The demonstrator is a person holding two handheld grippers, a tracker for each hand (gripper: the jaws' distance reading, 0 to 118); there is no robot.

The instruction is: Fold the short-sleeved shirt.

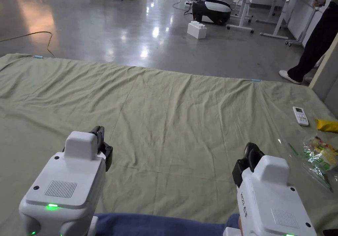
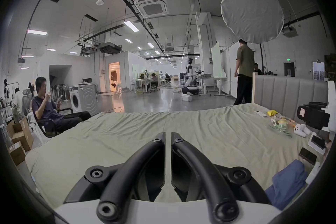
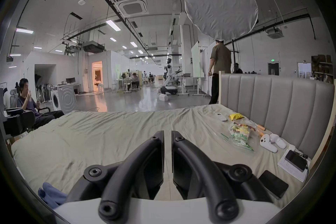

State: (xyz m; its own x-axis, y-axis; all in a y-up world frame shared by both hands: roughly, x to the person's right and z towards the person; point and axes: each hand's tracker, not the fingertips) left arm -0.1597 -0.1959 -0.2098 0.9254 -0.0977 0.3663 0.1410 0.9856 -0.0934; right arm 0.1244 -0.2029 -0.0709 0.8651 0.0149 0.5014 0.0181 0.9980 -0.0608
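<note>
A blue shirt (image 1: 158, 225) lies bunched at the near edge of the green bedsheet (image 1: 171, 114), low between my two grippers. It also sits at the lower right of the left gripper view (image 2: 289, 182) and the lower left of the right gripper view (image 3: 51, 193). My left gripper (image 1: 99, 130) hovers over the sheet, just beyond the shirt's left end. Its jaws stand shut with nothing between them (image 2: 168, 134). My right gripper (image 1: 251, 146) hovers beyond the shirt's right end, also shut and empty (image 3: 167, 132).
On the right of the bed lie a white remote (image 1: 300, 116), a yellow packet (image 1: 327, 125), a snack bag (image 1: 320, 157) and dark phones (image 3: 272, 183) by the grey headboard (image 3: 272, 97). A person (image 1: 313, 48) stands past the far right corner; another sits at left (image 2: 47, 106).
</note>
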